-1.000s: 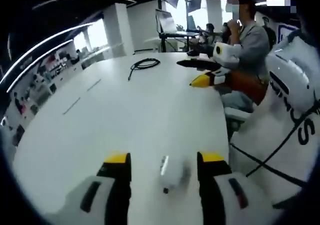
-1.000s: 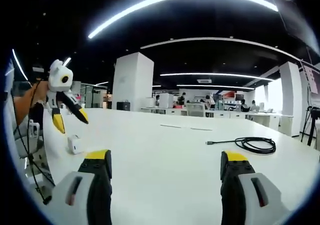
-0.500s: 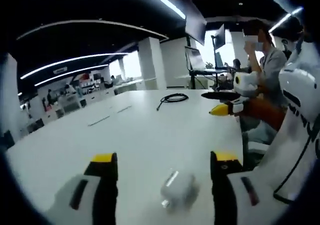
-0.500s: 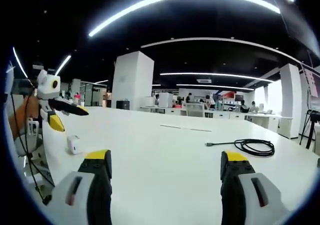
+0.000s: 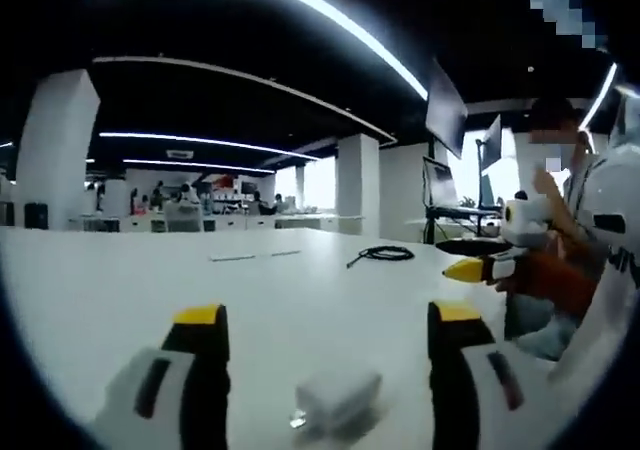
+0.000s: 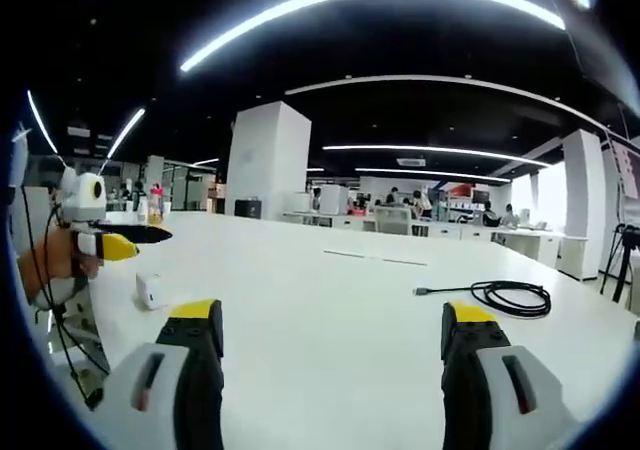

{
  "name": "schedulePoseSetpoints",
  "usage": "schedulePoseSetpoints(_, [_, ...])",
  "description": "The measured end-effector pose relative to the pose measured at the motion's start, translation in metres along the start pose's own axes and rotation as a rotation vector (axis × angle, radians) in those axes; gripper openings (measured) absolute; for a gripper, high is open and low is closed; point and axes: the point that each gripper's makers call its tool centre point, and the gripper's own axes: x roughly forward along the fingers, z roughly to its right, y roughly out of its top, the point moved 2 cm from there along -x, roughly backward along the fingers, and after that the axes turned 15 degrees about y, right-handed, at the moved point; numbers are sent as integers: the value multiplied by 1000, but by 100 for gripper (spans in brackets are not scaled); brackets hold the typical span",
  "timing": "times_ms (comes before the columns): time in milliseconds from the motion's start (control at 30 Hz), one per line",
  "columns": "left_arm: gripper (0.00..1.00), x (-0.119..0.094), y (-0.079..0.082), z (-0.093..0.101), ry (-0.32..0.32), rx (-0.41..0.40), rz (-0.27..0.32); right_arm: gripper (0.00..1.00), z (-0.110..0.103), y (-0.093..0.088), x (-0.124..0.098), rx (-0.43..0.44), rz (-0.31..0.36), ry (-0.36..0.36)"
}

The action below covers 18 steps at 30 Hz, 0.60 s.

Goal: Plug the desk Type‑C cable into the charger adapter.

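Basically L gripper (image 5: 322, 340) has jaws wide, straddling adapter (image 5: 335, 402) on desk (image 5: 120, 280). R gripper (image 6: 333, 335) jaws wide, empty; cable (image 6: 505, 294) coiled well apart, fwd-right. Risk: adapter lies loose, one jaw closing off-centre could nudge or twist it away.

Both views low across the shared white table (image 5: 120, 280), cable (image 6: 510, 295).

White adapter (image 5: 335, 400) flat on table; black cable (image 6: 505, 295) coiled, unplugged, well apart.
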Motion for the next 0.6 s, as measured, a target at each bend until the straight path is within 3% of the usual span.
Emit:
schedulePoseSetpoints(233, [88, -5, -1, -6, 58, 30, 5, 92, -1, 4, 1, 5, 16, 2])
schedulePoseSetpoints(333, [93, -6, 3, -7, 70, 11, 44, 93, -2, 5, 1, 11, 20, 4])
schedulePoseSetpoints(600, [93, -8, 4, -10, 122, 38, 50, 93, -3, 7, -1, 9, 26, -4])
